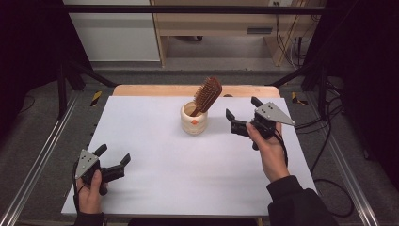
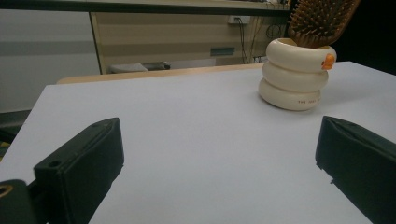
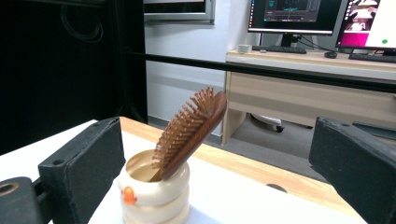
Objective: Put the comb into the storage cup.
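In the high view the wooden hairbrush (image 1: 207, 94) already stands handle-down, leaning in the cream ribbed cup (image 1: 194, 120) at upper centre of the white table (image 1: 160, 188); the right gripper (image 1: 241, 112), just right of the cup, is spread and empty, so the placing looks done. In the left gripper view the cup sits upper right, well apart from the spread, empty left gripper (image 2: 219, 163). In the right gripper view the brush leans low centre between wide jaws that do not touch it; only pulling the hand clear seems left.
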Demonstrator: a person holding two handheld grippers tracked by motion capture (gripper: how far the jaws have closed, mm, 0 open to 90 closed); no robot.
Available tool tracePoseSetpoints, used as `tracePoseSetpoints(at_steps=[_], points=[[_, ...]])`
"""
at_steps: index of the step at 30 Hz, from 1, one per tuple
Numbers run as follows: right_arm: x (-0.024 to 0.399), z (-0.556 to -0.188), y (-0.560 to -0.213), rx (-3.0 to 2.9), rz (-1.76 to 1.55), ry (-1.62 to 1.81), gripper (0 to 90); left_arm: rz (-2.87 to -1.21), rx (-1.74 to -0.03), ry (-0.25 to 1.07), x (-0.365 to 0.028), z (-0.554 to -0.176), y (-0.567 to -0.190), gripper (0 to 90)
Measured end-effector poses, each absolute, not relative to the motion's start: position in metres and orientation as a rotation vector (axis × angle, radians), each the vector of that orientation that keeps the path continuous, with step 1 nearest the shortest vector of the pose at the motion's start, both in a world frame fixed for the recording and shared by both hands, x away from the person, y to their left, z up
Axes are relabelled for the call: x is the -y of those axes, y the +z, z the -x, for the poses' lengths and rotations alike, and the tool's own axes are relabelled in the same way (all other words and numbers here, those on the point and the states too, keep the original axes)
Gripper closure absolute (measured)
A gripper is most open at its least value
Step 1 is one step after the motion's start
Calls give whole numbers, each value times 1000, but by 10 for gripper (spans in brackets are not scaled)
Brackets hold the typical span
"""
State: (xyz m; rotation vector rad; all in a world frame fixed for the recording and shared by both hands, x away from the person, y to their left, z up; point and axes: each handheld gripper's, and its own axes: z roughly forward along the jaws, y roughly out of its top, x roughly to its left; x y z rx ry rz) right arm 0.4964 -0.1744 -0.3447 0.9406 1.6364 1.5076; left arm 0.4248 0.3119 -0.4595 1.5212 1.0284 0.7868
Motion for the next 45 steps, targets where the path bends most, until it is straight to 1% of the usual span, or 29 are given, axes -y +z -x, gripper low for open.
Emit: tracePoseSetpoints(at_steps=[6, 12, 19, 21, 26, 28, 31, 34, 45], points=[[191, -485, -350, -1623, -968, 1507, 33, -1504, -1034, 776, -316, -424, -459, 11], [209, -473, -353, -1581, -990, 1527, 34, -1500, -1038, 792, -315, -423, -459, 10], [227, -462, -372, -1570, -1042, 1553, 34, -1457, -1059, 795, -318, -423, -461, 13], [232, -459, -377, -1576, -1045, 1554, 32, -1475, -1054, 780, -315, -423, -464, 14], [238, -452, -384, -1598, -1024, 1552, 33, -1485, -1044, 808, -309, -421, -463, 18], [239, -449, -386, -1603, -1019, 1555, 35, -1492, -1029, 824, -312, -420, -462, 16], [244, -442, -389, -1590, -1039, 1577, 35, -1479, -1018, 796, -319, -420, -462, 17], [250, -435, -392, -1581, -1040, 1585, 35, -1486, -1006, 799, -324, -418, -460, 18], [273, -418, -410, -1571, -1023, 1515, 37, -1497, -972, 819, -333, -408, -458, 14]])
